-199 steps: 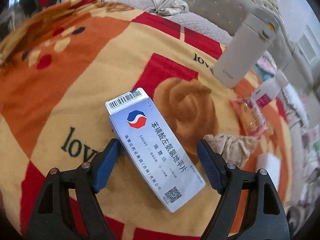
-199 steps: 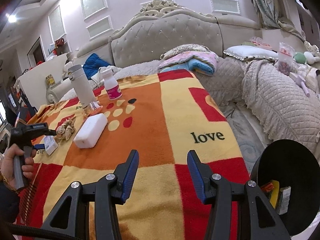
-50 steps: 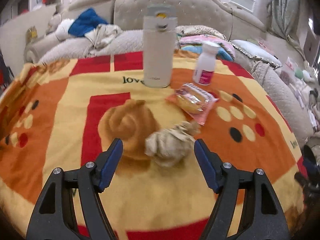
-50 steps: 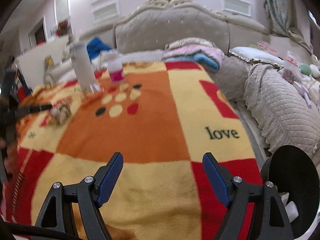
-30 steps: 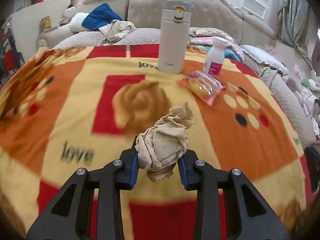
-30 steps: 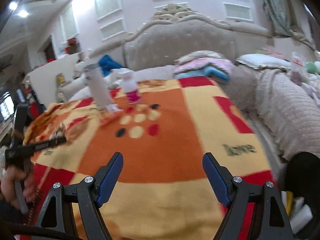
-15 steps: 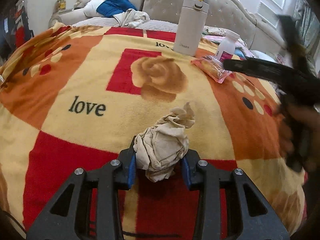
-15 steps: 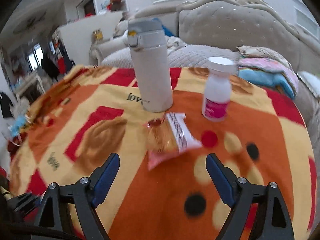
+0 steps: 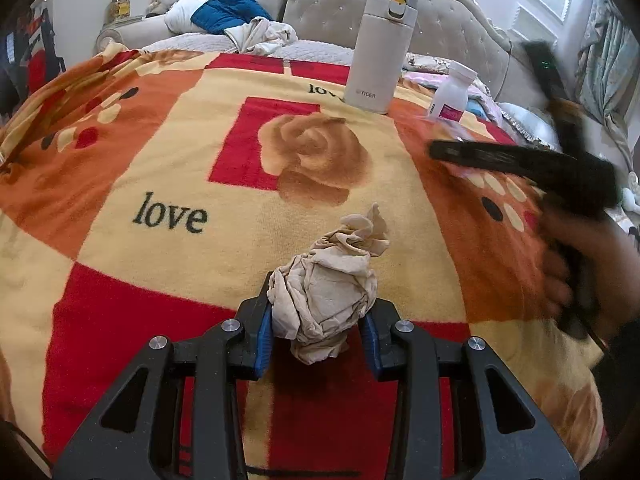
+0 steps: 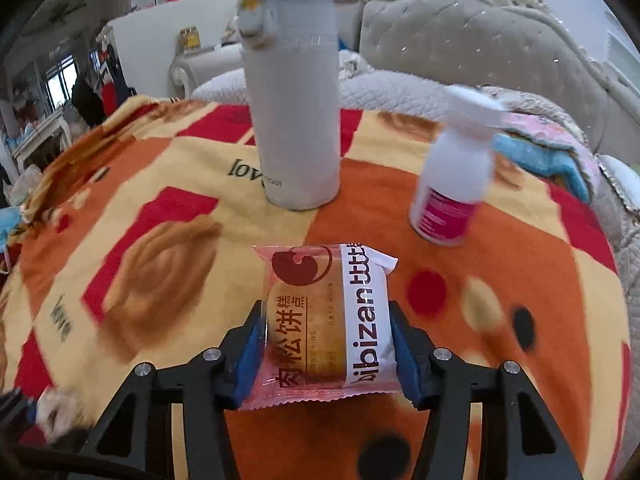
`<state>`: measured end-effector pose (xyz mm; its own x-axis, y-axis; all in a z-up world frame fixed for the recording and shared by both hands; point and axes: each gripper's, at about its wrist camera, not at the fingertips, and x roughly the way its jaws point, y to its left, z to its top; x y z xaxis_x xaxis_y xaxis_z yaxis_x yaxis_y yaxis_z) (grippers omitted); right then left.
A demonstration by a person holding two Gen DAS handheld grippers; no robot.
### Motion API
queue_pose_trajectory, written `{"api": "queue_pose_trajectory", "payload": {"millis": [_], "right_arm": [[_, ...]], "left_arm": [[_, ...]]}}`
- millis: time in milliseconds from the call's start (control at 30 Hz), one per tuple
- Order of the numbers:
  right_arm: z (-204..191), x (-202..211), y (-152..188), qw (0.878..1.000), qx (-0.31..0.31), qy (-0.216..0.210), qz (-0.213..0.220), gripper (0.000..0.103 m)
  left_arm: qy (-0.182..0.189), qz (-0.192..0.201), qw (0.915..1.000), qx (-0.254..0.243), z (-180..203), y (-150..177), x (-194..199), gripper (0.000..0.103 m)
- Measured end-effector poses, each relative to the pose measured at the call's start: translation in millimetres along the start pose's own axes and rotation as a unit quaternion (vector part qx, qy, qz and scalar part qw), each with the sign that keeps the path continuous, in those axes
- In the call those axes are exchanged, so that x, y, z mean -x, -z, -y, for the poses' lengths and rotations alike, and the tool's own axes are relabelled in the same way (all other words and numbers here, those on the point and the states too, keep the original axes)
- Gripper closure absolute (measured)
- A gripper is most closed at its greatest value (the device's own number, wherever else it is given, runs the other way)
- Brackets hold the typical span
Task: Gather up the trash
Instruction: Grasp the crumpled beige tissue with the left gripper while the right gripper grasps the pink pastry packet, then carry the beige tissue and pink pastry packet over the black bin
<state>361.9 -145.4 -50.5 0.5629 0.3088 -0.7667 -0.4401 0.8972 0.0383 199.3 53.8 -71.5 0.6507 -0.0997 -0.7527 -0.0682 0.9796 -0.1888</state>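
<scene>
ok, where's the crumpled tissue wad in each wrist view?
Left wrist: crumpled tissue wad sits bottom center, pinched between the left gripper fingers.
Right wrist: only a blurred beige lump at the bottom-left edge, probably the wad; cannot confirm.
Shared landmark: the white tumbler standing on the blanket.

Left gripper (image 9: 318,330) is clamped on a crumpled tissue wad (image 9: 326,280), both blue pads pressed against its sides. Beneath lies a patterned blanket (image 9: 168,160). At the far edge stand a thermos (image 9: 378,52) and a white bottle (image 9: 452,94), near each other. The right gripper (image 9: 520,160), blurred, extends across at right.
</scene>
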Motion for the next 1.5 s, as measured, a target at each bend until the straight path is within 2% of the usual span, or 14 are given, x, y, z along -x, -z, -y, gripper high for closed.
{"api": "queue_pose_trajectory", "payload": {"millis": [100,233,333,467,500,567,733,833,1033,1367,1500], "right_arm": [[1,45,30,1.0,-0.011,-0.016,0.011,0.048],[0,117,92,0.999,-0.015,-0.032,0.035,0.048],[6,154,134,0.997,-0.035,-0.038,0.057,0.048],[24,193,197,0.993,-0.07,-0.006,0.093,0.048],[34,198,208,0.993,-0.085,0.007,0.085,0.048],[48,216,214,0.991,-0.087,0.019,0.103,0.048],[90,251,239,0.983,-0.128,0.045,0.122,0.048],[112,274,254,0.974,-0.163,0.064,0.145,0.048],[137,313,279,0.958,-0.198,0.108,0.175,0.048],[188,358,318,0.917,-0.288,0.178,0.209,0.048],[193,366,324,0.913,-0.292,0.197,0.205,0.048]], "left_arm": [[-0.001,-0.002,1.0,-0.001,0,-1,-1,0.069],[-0.004,-0.003,1.0,-0.003,1,-1,-2,0.069],[-0.006,-0.004,1.0,-0.005,2,-1,-3,0.069],[-0.038,-0.003,0.999,-0.024,11,-1,-2,0.069],[-0.046,-0.003,0.9984,-0.033,17,-1,1,0.069],[-0.05,0.004,0.9981,-0.037,36,-4,14,0.069],[-0.015,0.028,0.9969,-0.072,115,-14,47,0.069],[0.0,0.04,0.9953,-0.089,161,-18,60,0.069],[0.031,0.044,0.9886,-0.141,248,0,69,0.069],[0.077,0.029,0.9807,-0.177,330,31,69,0.069],[0.095,0.028,0.9769,-0.189,358,37,65,0.069]]}}
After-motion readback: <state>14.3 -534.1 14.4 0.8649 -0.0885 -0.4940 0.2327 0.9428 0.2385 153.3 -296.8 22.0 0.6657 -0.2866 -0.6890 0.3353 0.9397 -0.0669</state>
